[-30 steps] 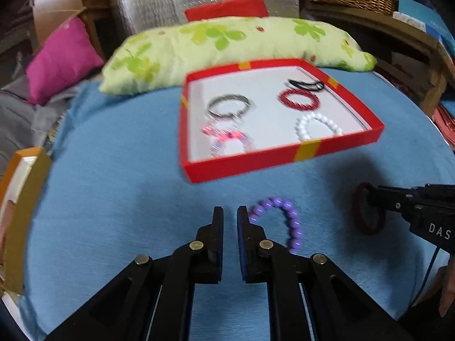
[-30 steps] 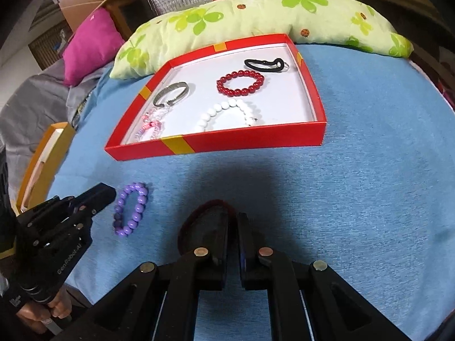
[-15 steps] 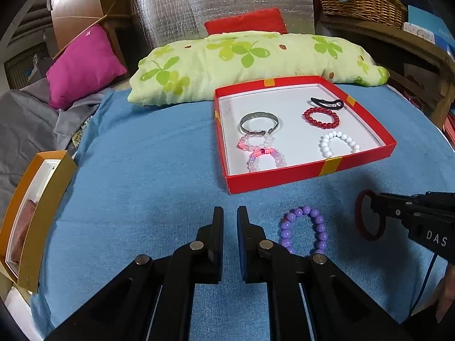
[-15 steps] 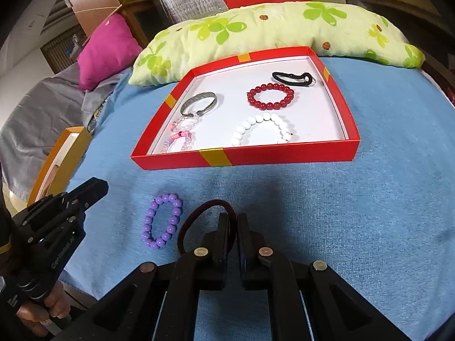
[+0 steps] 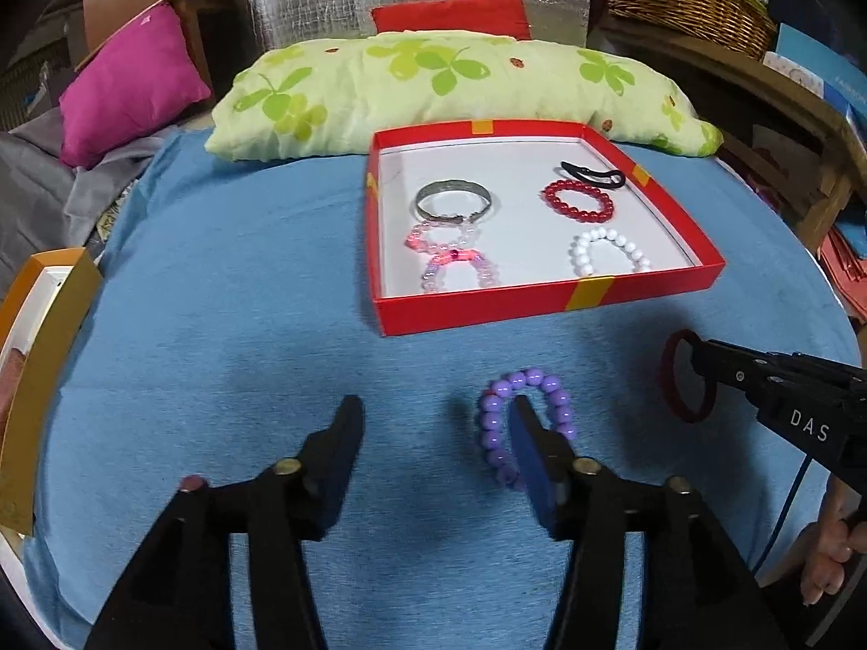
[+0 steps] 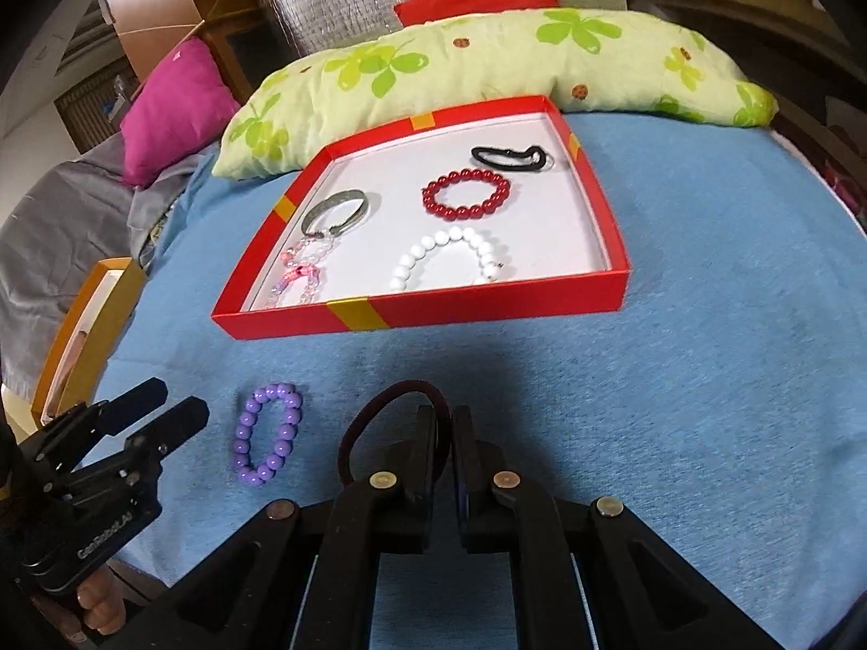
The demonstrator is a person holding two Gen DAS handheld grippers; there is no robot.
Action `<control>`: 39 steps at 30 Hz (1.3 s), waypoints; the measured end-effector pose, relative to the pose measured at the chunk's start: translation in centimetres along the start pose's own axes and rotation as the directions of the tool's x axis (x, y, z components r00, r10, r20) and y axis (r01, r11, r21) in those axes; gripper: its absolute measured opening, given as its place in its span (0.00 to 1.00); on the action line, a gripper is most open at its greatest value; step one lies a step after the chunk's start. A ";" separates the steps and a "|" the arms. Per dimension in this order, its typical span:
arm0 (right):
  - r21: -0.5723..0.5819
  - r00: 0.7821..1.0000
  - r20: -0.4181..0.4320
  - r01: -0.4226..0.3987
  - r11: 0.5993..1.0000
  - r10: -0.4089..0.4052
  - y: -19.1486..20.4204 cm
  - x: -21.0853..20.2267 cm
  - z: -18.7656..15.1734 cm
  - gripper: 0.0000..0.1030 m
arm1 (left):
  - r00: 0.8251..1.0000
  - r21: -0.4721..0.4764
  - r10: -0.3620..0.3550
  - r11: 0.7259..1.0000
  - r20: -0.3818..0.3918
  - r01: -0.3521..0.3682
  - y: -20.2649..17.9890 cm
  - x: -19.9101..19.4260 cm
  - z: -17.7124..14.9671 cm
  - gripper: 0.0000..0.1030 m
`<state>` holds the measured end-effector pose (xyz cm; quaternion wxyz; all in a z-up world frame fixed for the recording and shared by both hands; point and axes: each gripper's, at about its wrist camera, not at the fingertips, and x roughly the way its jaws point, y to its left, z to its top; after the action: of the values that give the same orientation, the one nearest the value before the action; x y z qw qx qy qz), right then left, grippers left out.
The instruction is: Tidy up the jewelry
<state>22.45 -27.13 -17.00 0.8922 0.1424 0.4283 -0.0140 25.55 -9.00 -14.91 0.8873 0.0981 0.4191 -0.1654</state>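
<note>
Jaws opening — red tray [image 5: 547, 310] holds perhaps six bands.

left gripper [image 5: 433, 422]: black angular fingers, brass rivets, blue pad, "GenRobot.AI" lettering | right gripper [image 6: 445, 430]: black, brass rivets, white "DAS" marking, thin blue cable [image 5: 788, 514] trailing

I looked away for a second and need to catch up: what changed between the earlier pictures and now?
The left gripper, shut a second ago, is opening its jaws over the blue cloth beside the purple bead bracelet; nothing is held between them. The right gripper stays shut on the dark red hair tie. The red box and the jewelry in it are unchanged.
</note>
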 end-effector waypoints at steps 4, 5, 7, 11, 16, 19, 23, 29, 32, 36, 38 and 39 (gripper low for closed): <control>0.012 1.000 -0.007 0.001 1.000 -0.001 -0.6 0.0 0.0 0.07 | 0.999 -0.023 -0.031 0.999 -0.035 0.030 -0.3 0.9 -0.1 0.69; 0.012 1.000 -0.009 0.004 1.000 -0.004 -0.8 0.1 -0.1 0.07 | 0.998 -0.029 -0.038 0.999 -0.048 0.037 -0.3 1.2 -0.2 0.72; 0.012 1.000 -0.012 0.004 1.000 -0.004 -1.0 0.1 -0.2 0.07 | 0.996 -0.032 -0.054 0.998 -0.073 0.052 -0.6 1.9 -0.4 0.72; 0.016 1.000 -0.015 0.004 1.000 -0.004 -1.6 0.0 -0.3 0.07 | 0.988 -0.043 -0.114 0.993 -0.100 0.110 -1.1 2.6 -0.8 0.73; 0.031 1.000 -0.021 0.000 1.000 0.000 -2.7 -0.1 -0.4 0.06 | 0.981 -0.046 -0.162 0.986 -0.110 0.158 -2.0 3.2 -0.9 0.74; 0.042 1.000 -0.023 -0.006 0.999 0.007 -3.0 -0.2 -0.4 0.07 | 0.989 0.002 -0.122 0.992 -0.086 0.123 -2.8 3.5 -1.0 0.74; 0.038 1.000 -0.023 -0.018 0.999 0.019 -2.8 -0.2 -0.4 0.07 | 0.992 0.014 -0.114 0.993 -0.057 0.115 -2.9 3.4 -0.8 0.40; 0.036 0.999 -0.008 -0.030 0.999 0.031 -2.5 -0.6 -0.4 0.07 | 0.989 -0.019 -0.140 0.990 -0.049 0.139 -2.0 3.1 -0.6 0.18; 0.037 0.999 -0.002 -0.039 0.999 0.039 -2.3 -0.6 -0.3 0.06 | 0.989 -0.027 -0.142 0.990 -0.044 0.141 -1.7 2.9 -0.5 0.18; 0.033 0.998 0.013 -0.062 0.998 0.062 -1.7 -0.9 -0.3 0.07 | 0.988 -0.040 -0.149 0.988 -0.030 0.148 -1.0 2.0 -0.4 0.00; 0.022 0.997 0.025 -0.074 0.997 0.073 -1.1 -1.1 -0.2 0.07 | 0.988 -0.045 -0.156 0.987 -0.013 0.155 -0.7 1.2 -0.4 0.00; 0.017 0.996 0.030 -0.081 0.997 0.080 -0.8 -1.1 -0.2 0.07 | 0.987 -0.041 -0.158 0.987 -0.006 0.158 -0.5 0.8 -0.4 0.00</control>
<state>21.44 -27.93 -16.44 0.8969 0.1674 0.4090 0.0159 25.55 -9.51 -15.84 0.8713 0.0474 0.4329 -0.2264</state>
